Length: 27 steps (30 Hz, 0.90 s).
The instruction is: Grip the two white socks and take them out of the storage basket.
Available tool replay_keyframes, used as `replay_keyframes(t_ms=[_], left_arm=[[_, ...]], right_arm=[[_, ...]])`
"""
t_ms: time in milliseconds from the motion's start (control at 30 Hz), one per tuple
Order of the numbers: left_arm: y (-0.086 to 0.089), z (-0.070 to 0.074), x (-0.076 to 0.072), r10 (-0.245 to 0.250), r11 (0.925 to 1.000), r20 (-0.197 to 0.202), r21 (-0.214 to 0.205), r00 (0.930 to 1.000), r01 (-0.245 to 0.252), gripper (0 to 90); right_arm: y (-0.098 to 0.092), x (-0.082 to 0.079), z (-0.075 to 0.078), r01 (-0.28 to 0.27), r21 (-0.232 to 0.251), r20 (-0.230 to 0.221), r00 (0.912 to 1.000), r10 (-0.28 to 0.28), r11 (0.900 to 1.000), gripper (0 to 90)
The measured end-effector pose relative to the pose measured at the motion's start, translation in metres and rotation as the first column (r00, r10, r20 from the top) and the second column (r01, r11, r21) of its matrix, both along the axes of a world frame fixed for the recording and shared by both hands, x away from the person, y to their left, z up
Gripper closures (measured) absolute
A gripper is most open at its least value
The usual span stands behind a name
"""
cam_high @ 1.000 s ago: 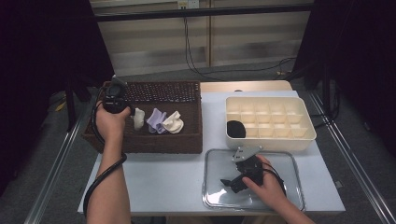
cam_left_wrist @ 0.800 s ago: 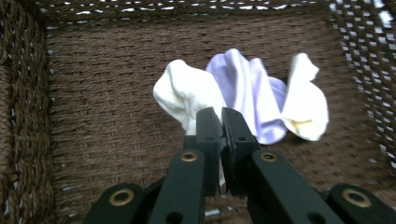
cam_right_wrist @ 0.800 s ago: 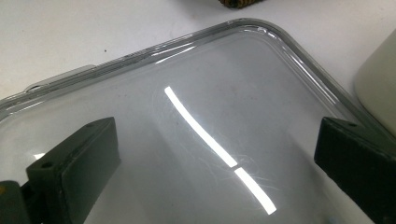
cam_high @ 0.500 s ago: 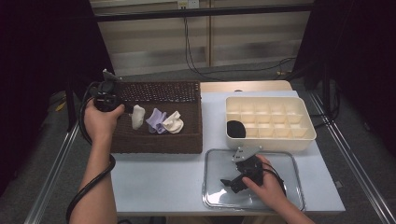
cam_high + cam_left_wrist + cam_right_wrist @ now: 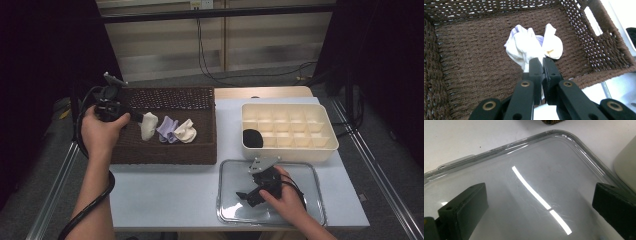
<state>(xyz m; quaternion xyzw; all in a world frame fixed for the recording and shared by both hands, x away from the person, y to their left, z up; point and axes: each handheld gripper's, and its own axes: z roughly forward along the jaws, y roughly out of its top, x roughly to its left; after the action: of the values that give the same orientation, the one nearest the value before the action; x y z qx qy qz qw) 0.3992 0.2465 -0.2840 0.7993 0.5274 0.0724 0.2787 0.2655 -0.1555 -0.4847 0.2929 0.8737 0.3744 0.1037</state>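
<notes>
My left gripper (image 5: 139,118) is shut on a white sock (image 5: 148,126), which hangs over the left part of a brown wicker basket (image 5: 165,152). In the left gripper view the black jaws meet at the left gripper's tip (image 5: 542,65), pinching the white sock (image 5: 524,48) above the basket floor (image 5: 474,62). A purple sock (image 5: 167,130) and a cream sock (image 5: 186,131) lie together in the basket, partly behind the held one. My right gripper (image 5: 246,194) rests open on a clear plastic lid (image 5: 300,210); its jaws stand wide apart over the lid (image 5: 536,170).
A cream compartment box (image 5: 300,125) stands at the right, with a black item (image 5: 252,138) in its near left cell; its corner (image 5: 627,167) shows by the lid. White tabletop (image 5: 165,190) lies between basket and front edge. Cables trail behind the table.
My left hand has risen and drawn back a little to the left with the white sock in its jaws. The right hand and lid have stayed put.
</notes>
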Motion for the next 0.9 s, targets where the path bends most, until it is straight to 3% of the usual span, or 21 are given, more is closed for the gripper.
replay_keyframes(t_ms=[500,900], left_arm=[[-0.009,0.018,-0.028,-0.073,0.9971,0.03,-0.02,0.9969,0.074,86.7],[-0.009,0.025,-0.047,-0.124,0.9914,0.03,-0.037,0.9918,0.125,86.8]], right_arm=[[0.0,0.0,0.0,0.001,-0.001,0.001,1.0,-0.001,1.0,0.0],[0.0,0.0,0.0,0.001,-0.001,0.0,1.0,-0.001,1.0,0.0]])
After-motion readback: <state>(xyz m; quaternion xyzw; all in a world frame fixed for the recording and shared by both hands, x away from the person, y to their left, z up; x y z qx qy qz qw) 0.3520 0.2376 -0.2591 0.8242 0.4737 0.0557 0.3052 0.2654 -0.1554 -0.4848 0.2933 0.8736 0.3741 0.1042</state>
